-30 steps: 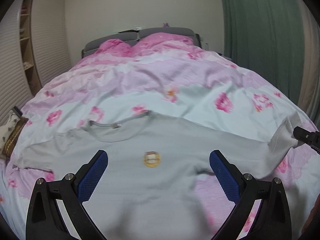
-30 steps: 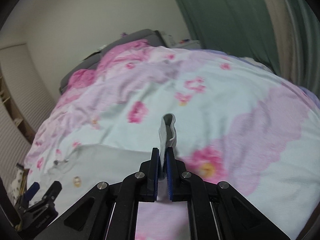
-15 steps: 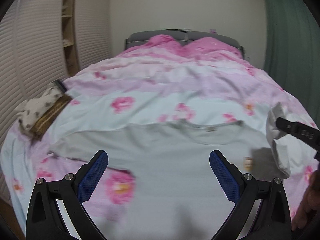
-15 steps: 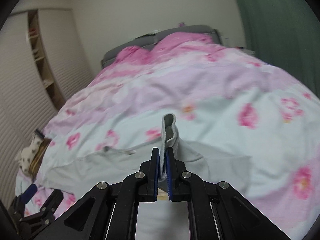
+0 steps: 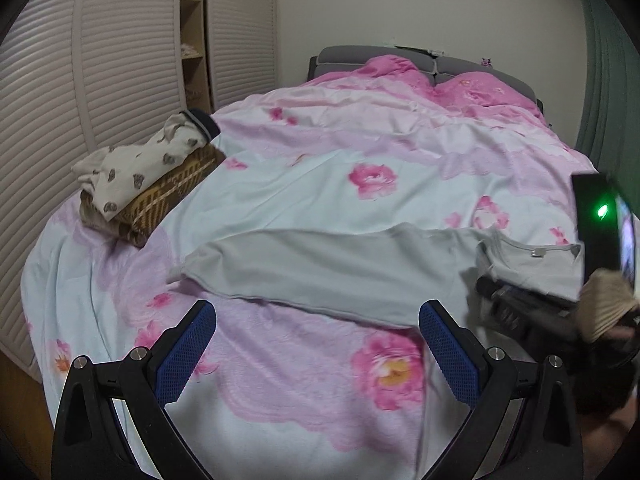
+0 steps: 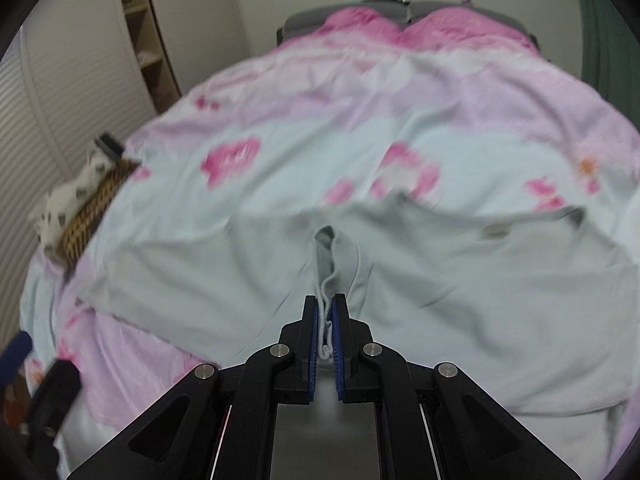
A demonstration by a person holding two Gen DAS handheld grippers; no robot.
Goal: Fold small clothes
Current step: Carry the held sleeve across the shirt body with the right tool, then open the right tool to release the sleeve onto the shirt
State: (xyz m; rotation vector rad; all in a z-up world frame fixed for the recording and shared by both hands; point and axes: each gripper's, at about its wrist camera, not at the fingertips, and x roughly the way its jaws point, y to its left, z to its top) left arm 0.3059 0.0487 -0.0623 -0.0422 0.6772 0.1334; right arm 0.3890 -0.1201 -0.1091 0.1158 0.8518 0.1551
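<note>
floral bed (image 5: 320,200) — grey shirt (image 5: 340,268) spread, sleeve pinched

1 grey shirt (image 5: 328,268), 1 folded-clothes stack (image 5: 148,184), 1 floral duvet (image 5: 320,384), 2 grippers.

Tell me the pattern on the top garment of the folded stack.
Cream with scattered dark grey-brown blotches, on the cream folded garment; clearest in the left wrist view.

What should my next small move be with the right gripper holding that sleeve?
Probably lower the right gripper and release, laying the sleeve flat on the grey shirt. Its jaws are shut on the cuff and it is already over the shirt's body. The left gripper is open and empty near the shirt's other sleeve, likely the next fold.
</note>
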